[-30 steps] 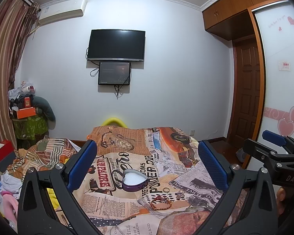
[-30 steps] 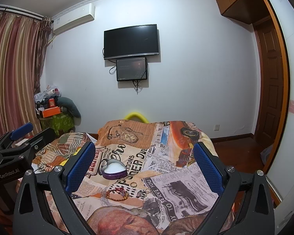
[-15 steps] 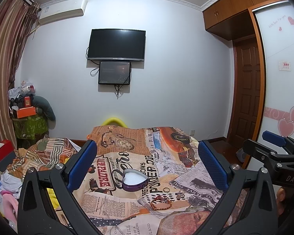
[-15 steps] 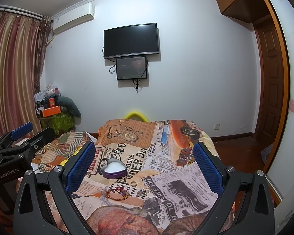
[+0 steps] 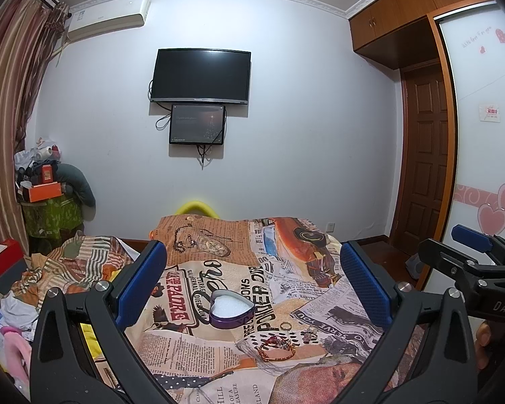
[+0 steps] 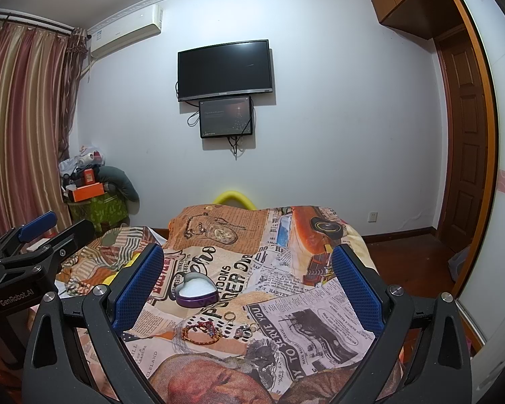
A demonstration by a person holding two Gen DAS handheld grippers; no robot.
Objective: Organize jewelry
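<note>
Both wrist cams face TV wall (image 5: 320, 118) over bed (image 6: 286, 245), sharing heart box (image 5: 231, 309).

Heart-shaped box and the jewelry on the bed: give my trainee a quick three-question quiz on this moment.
1. True or false: the heart-shaped box has its lid on.
2. Multiple choice: the bracelet lies A) inside the box, B) on the bedspread nearer the camera than the box, C) in the right gripper.
3. Fill in: the left gripper is ____ and holds nothing.

Key: 1 false, it is open with a white lining showing. 2 B. 3 open.
</note>
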